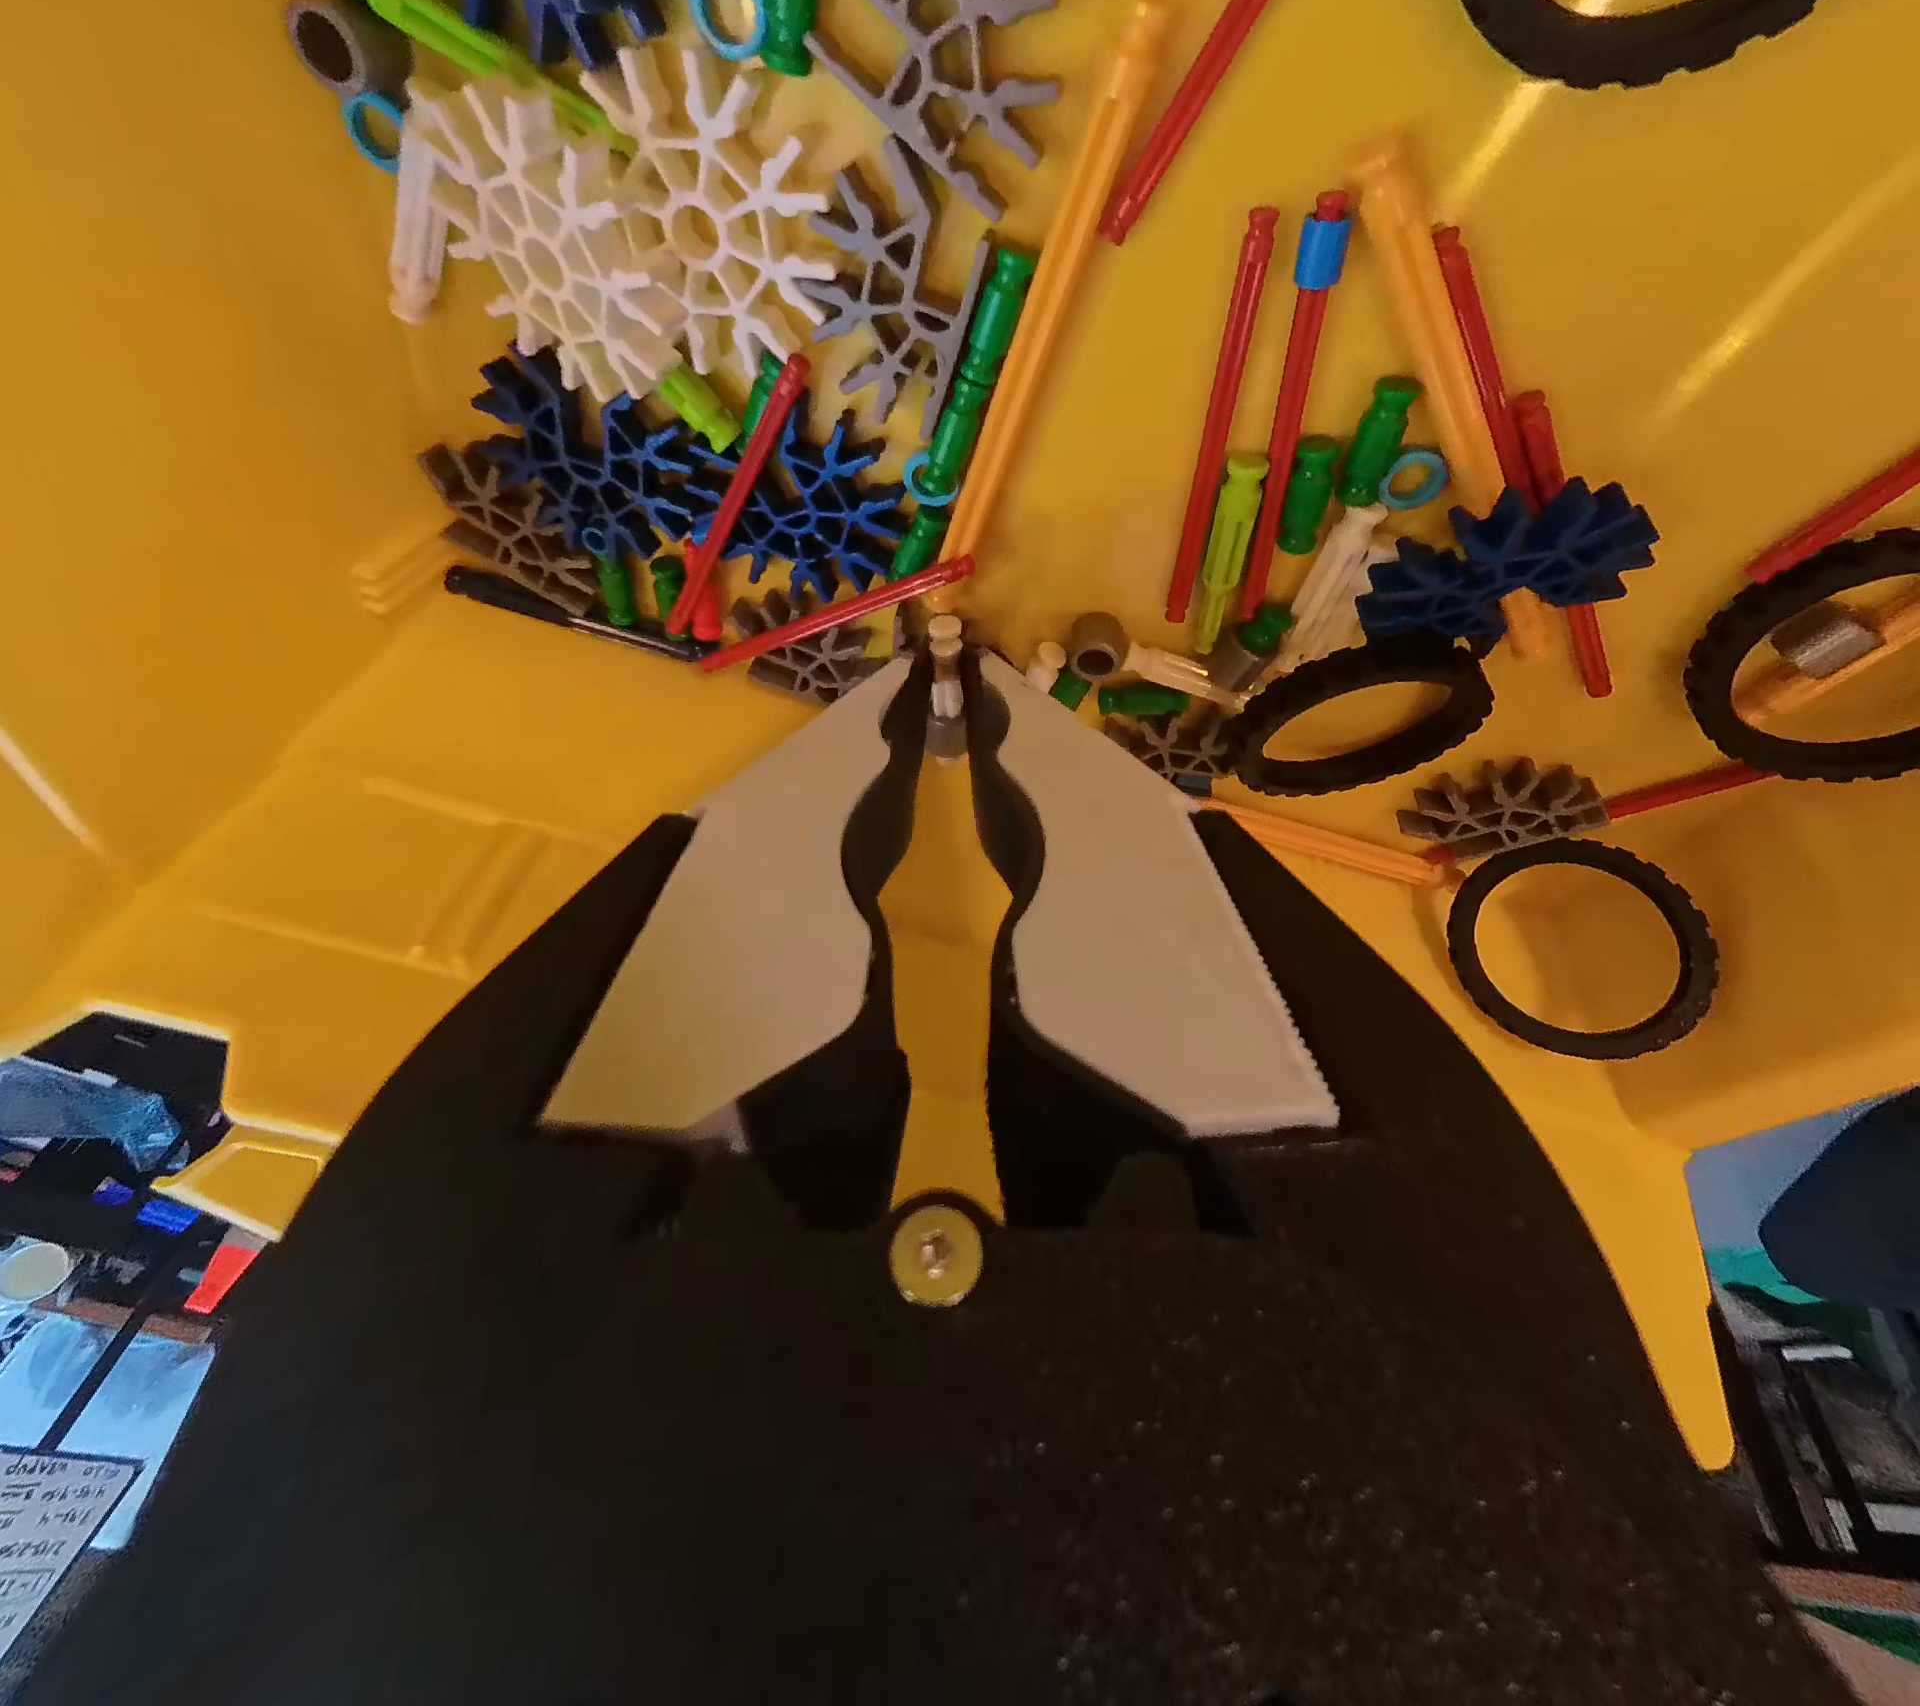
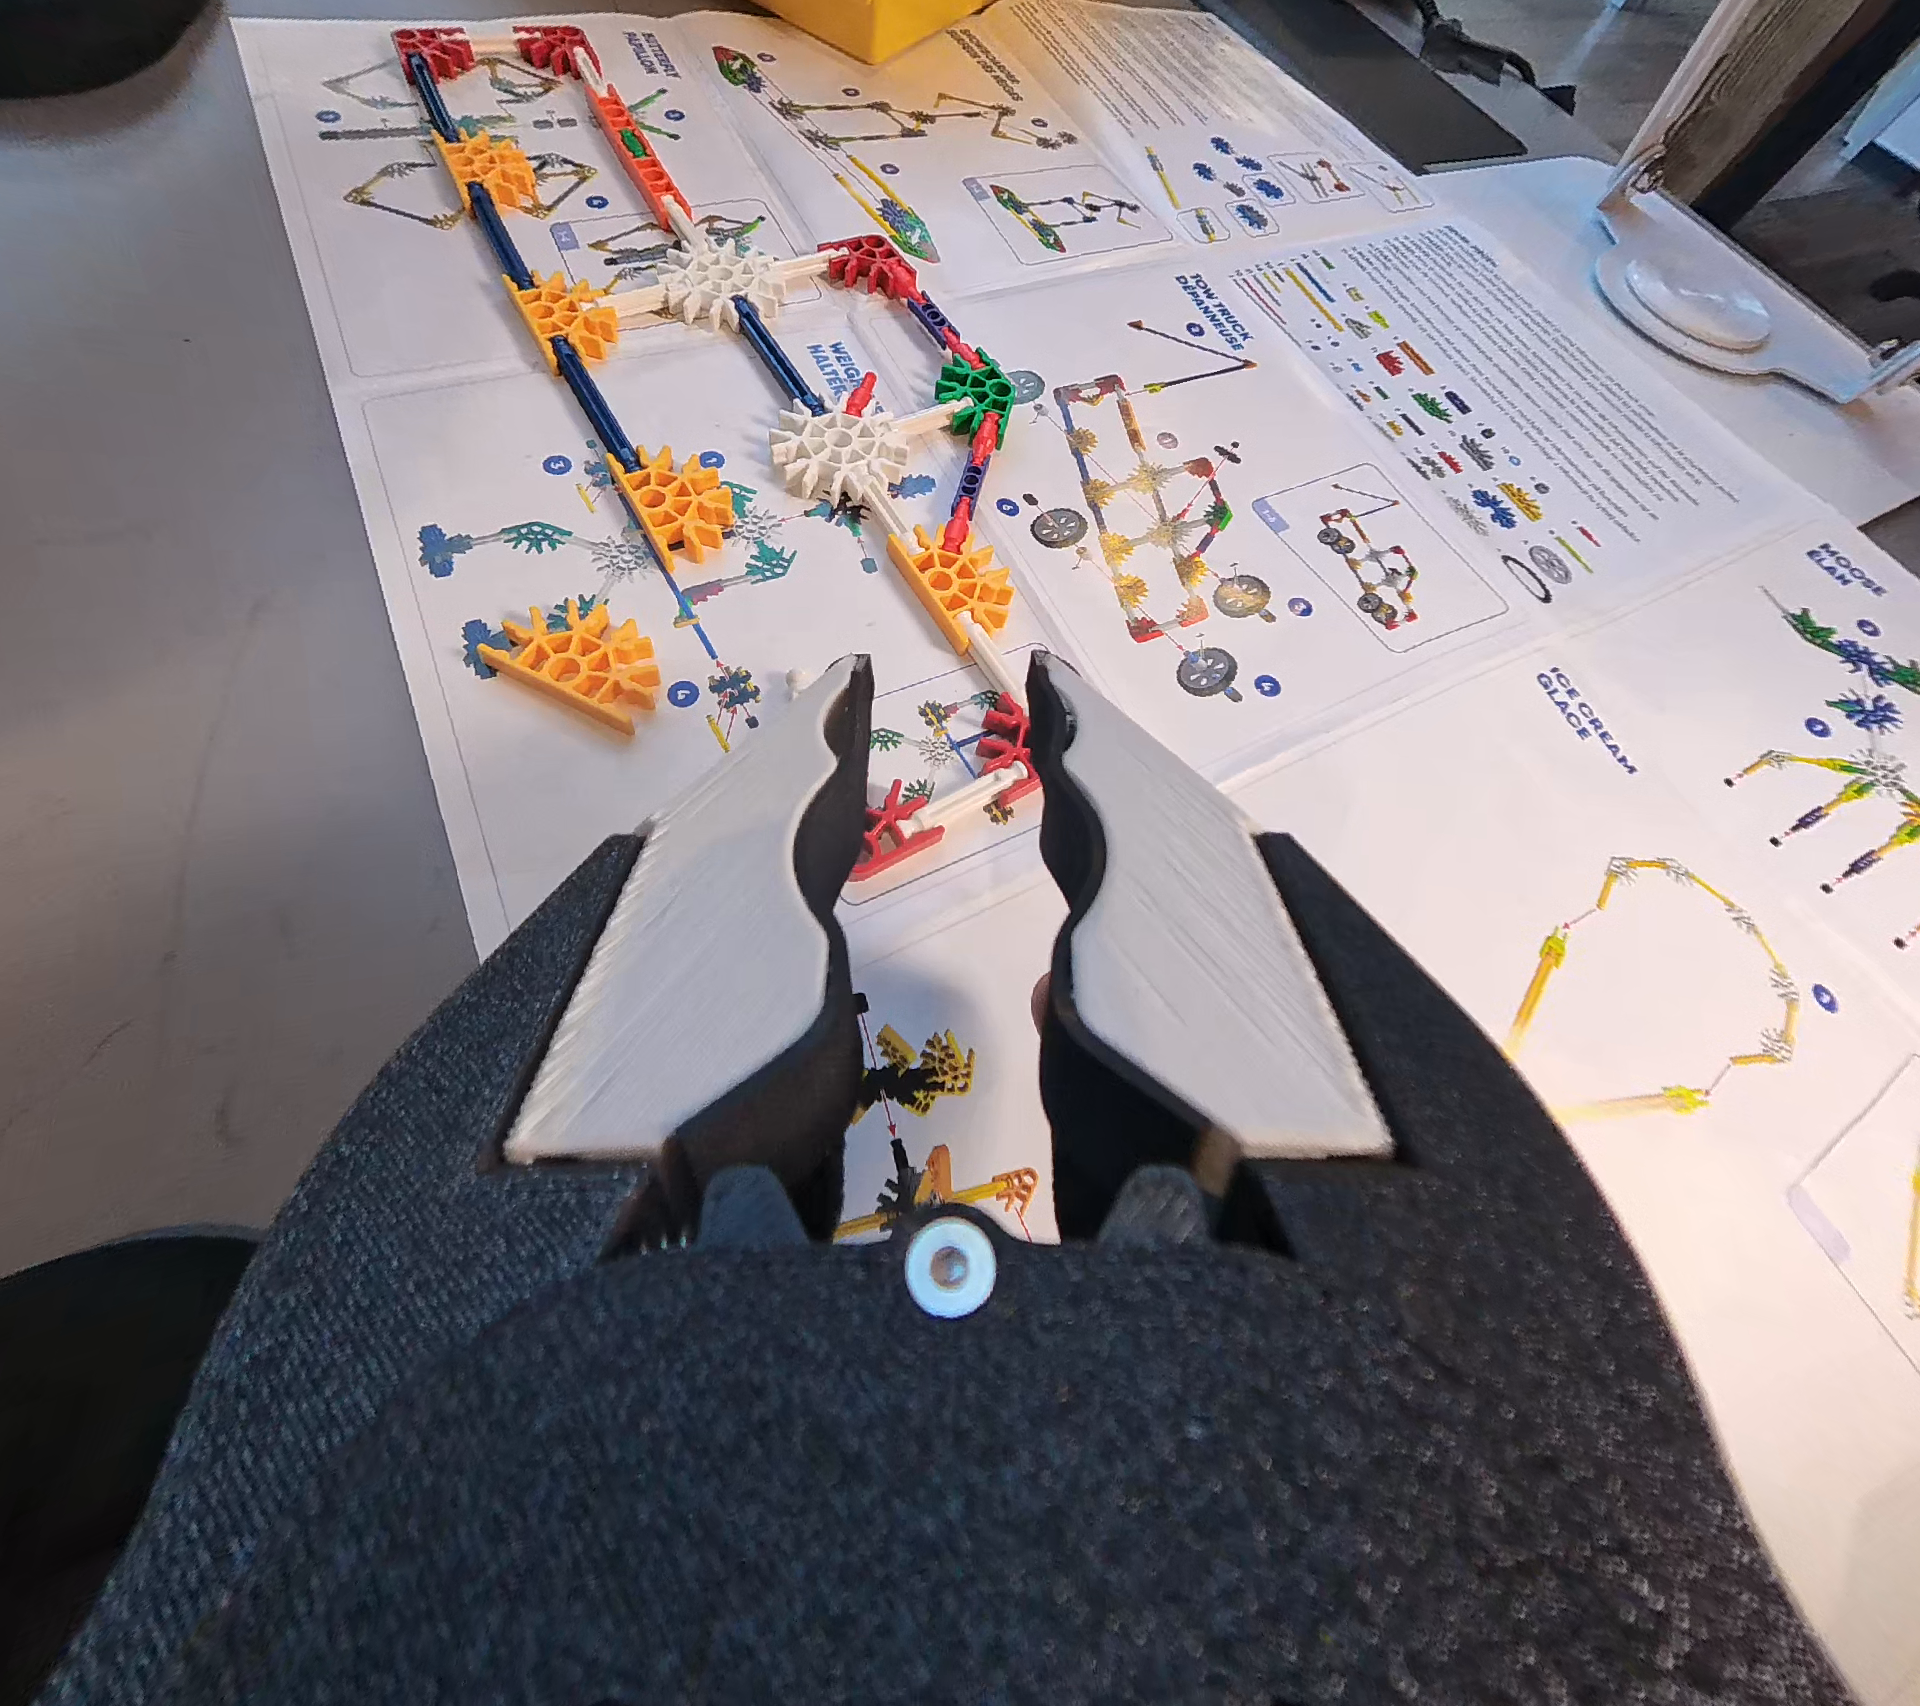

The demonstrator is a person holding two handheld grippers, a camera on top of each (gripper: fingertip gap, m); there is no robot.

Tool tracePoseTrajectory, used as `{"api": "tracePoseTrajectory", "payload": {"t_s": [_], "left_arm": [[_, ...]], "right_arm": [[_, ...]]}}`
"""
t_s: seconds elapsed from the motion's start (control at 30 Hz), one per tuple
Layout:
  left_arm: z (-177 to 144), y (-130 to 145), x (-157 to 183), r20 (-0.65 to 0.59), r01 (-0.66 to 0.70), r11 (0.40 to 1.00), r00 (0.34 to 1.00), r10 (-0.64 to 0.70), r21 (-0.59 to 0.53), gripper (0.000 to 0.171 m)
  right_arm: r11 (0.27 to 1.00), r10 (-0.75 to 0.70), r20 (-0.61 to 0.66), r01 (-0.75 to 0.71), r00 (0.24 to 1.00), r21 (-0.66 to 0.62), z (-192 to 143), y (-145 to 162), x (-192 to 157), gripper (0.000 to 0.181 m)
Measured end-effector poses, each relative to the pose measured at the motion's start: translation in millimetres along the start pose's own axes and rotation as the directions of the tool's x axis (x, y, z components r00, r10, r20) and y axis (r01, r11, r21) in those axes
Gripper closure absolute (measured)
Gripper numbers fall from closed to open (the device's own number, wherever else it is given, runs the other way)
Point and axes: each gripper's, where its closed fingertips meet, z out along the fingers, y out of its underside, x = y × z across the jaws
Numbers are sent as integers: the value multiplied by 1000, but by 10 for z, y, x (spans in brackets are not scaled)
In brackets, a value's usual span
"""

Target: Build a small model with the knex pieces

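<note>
Left wrist view: inside the yellow bin of loose construction pieces, the left gripper has its jaws pinched on a short white rod.

Right wrist view: the right gripper hovers, jaws apart and empty, above the half-built frame on the instruction sheet spread across the bench.

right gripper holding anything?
No. The right gripper is open above the instruction sheet, with nothing between its fingers; the red connector lies below.
</note>
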Motion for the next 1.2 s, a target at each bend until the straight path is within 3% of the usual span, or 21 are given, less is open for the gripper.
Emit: {"api": "tracePoseTrajectory", "payload": {"t_s": [0.1,0.2,0.27,0.37,0.4,0.47,0.7,0.73,0.8,0.87,1.03,1.2], "left_arm": [[-177,-145,9,-29,26,988,999,-22,151,168],[-542,-412,53,-116,91,902,992,-46,421,168],[-880,-602,102,-191,145,770,981,-30,622,168],[-1456,-764,267,-302,222,488,949,89,844,168],[-1627,-776,303,-310,241,391,943,122,888,168],[-1801,-765,338,-342,291,286,929,144,913,168],[-1772,-747,505,-301,247,297,941,153,922,168],[-1742,-750,544,-256,198,327,956,142,924,168],[-1582,-740,702,-26,-43,446,989,147,894,168],[-1434,-716,989,211,-306,544,950,231,781,168],[-1403,-779,2171,294,-532,490,826,481,691,168],[-1270,-831,3329,254,-628,411,702,665,661,168]], "right_arm": [[1000,-4,-4,4,1000,-3,-4,7,9,152],[1000,-4,-2,4,1000,-2,-6,6,5,152],[1000,-9,-1,9,1000,-4,-3,9,-1,152],[1000,-16,-1,16,1000,-6,0,9,-9,152],[1000,-17,-1,17,1000,-4,-2,4,-9,152],[1000,-15,-3,15,1000,-3,-2,0,-9,152],[1000,-17,-6,17,1000,-7,9,2,-15,152],[1000,-18,-7,18,1000,-8,10,3,-14,152],[1000,-17,-9,17,1000,-9,10,4,-11,152],[1000,-16,-9,16,1000,-11,13,8,-11,152],[1000,-21,-9,20,1000,-13,17,10,-18,152],[1000,-25,-4,25,1000,-10,14,2,-30,152]]}}
